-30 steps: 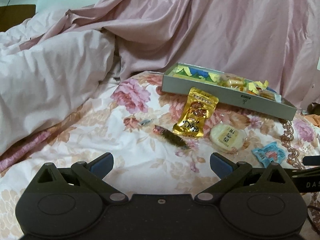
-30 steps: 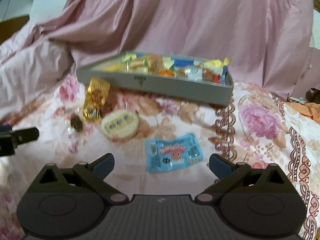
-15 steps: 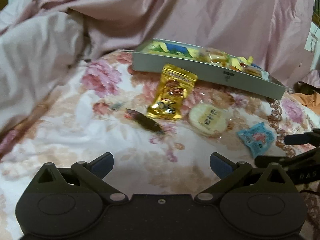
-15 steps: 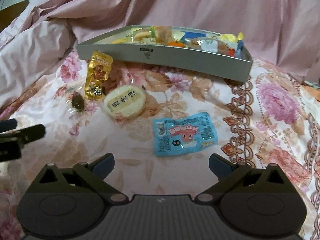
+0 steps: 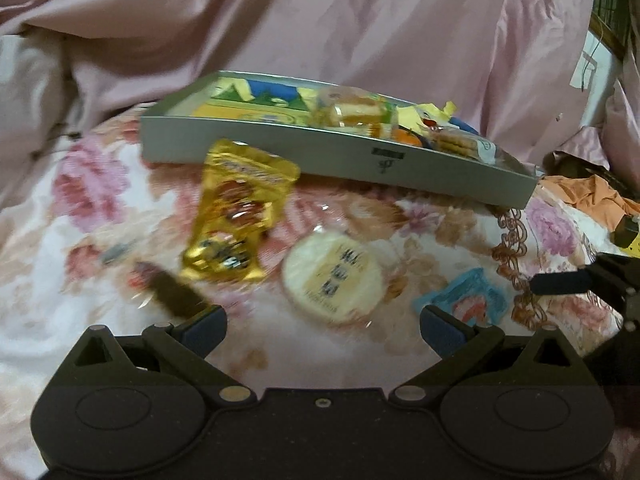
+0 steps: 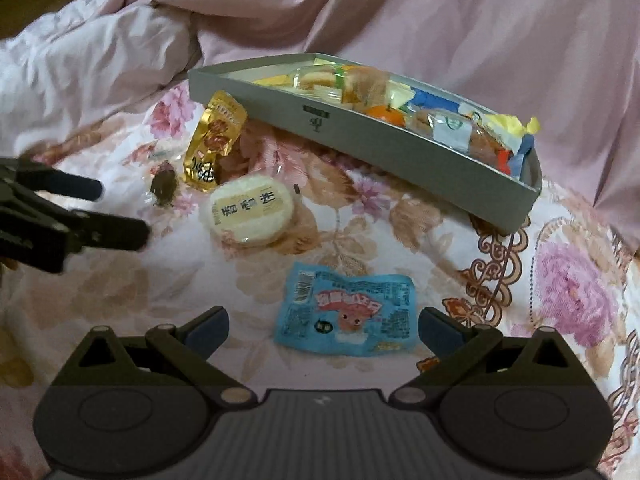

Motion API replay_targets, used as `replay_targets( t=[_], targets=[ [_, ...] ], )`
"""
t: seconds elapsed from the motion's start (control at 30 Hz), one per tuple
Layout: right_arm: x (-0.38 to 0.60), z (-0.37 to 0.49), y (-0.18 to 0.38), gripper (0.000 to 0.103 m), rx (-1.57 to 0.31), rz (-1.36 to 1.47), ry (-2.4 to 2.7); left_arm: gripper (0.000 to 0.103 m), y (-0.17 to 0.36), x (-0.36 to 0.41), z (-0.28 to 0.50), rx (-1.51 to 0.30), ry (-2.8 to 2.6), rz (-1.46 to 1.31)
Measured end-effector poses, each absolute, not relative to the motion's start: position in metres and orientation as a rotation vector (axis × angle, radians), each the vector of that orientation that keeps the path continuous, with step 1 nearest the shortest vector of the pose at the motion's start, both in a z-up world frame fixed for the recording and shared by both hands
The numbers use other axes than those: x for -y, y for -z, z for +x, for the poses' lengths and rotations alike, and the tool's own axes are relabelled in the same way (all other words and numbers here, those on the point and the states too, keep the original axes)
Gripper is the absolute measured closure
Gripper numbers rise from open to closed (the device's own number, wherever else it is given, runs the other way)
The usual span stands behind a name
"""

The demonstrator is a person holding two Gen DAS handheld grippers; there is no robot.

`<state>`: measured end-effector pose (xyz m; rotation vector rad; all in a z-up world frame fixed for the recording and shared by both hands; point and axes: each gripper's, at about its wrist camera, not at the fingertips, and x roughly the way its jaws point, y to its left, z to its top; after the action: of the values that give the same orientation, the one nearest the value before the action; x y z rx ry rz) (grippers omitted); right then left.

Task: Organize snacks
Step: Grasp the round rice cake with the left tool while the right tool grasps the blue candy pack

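A home bedroom: floral bedsheet [image 6: 400, 216], rumpled pink duvet [image 6: 460, 12].

Dim, warm indoor light with soft, faint shadows. The left wrist view is smeared, probably by motion: the gold packet [image 5: 240, 212] blurs. The right wrist view is sharper. Fisheye bending darkens both pictures' corners.

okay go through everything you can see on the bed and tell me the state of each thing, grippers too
left gripper: open, empty
right gripper: open, empty, blue packet between its fingers' line
grey box: lidless, partly filled with snacks
gold pouch: sealed, top leaning against the box wall
round white cake: wrapped, lying flat
blue packet: sealed, flat, crinkled
dark wrapped candy: wrapped, lying loose
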<state>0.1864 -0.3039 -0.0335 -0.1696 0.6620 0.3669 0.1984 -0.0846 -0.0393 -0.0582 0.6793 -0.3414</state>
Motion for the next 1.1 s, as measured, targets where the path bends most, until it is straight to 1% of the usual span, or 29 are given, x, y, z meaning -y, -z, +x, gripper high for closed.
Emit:
replay_targets(
  t=[0.2,0.33,0.63,0.73,0.8,1.0,1.07,1.1],
  targets=[
    [0.308,0.190,0.033,0.000,-0.660,-0.185,-0.361,0.001,0.048,0.109,0.229,-0.701,0.350,-0.030],
    [0.309,0.198,0.040,0.000,-0.701,-0.159,-0.378,0.001,0.053,0.117,0.243,-0.718,0.338,-0.005],
    [0.311,0.217,0.053,0.000,-0.731,-0.098,-0.346,0.001,0.067,0.112,0.265,-0.760,0.312,-0.001],
    [0.314,0.224,0.056,0.000,-0.730,-0.066,-0.316,0.001,0.070,0.111,0.263,-0.741,0.321,0.010],
    [0.317,0.229,0.059,0.000,-0.744,-0.040,-0.301,0.003,0.072,0.113,0.261,-0.728,0.321,0.035],
    [0.315,0.235,0.067,0.000,-0.752,-0.045,-0.301,0.012,0.074,0.118,0.251,-0.699,0.326,0.102],
    [0.311,0.234,0.068,0.000,-0.750,-0.051,-0.326,0.019,0.073,0.119,0.248,-0.693,0.333,0.108],
    [0.309,0.232,0.069,0.000,-0.745,-0.061,-0.328,0.021,0.072,0.119,0.247,-0.691,0.336,0.111]
  ],
)
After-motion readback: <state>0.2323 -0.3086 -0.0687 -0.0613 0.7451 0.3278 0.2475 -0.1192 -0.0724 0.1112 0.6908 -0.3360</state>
